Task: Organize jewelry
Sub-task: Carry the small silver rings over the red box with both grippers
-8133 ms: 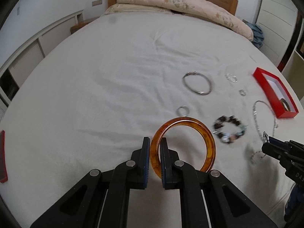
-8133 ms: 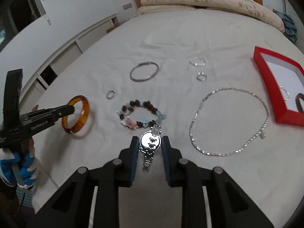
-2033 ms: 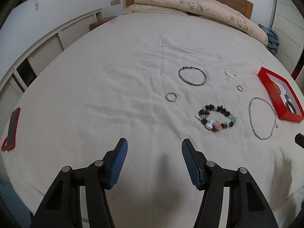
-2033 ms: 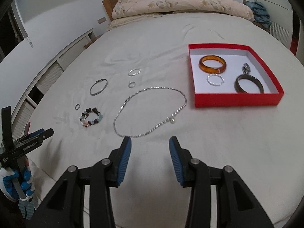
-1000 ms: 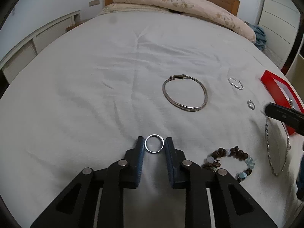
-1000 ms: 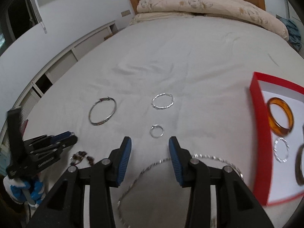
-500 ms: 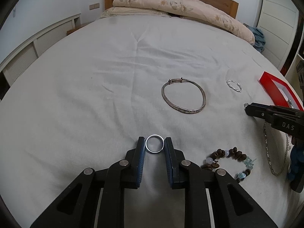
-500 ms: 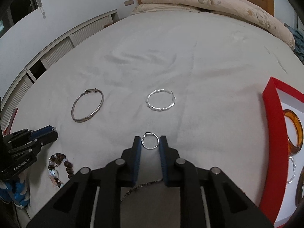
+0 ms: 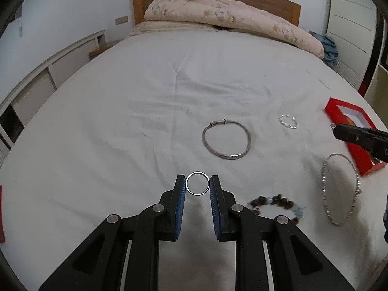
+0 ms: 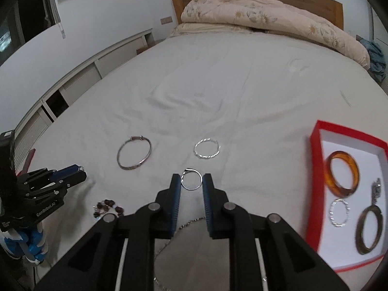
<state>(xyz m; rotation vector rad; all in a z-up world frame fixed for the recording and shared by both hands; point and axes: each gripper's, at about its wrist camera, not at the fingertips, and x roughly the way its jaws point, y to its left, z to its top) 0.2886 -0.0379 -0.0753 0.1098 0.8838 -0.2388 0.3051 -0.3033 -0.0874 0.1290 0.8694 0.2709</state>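
Four pieces are already laid in the red cardboard box (image 10: pixel 315 169) at the bed's right edge. A thin silver ring (image 9: pixel 197 183) is pinched by the left tongs (image 9: pixel 197 188), a small silver ring (image 10: pixel 191 179) by the right tongs (image 10: pixel 191 184). Four more are left on the bed.

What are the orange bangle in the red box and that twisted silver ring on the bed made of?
The orange bangle looks like translucent amber resin or plastic: glossy, mottled brown. The twisted silver ring seems to be bright polished metal, rope-like in pattern; which metal is unclear.
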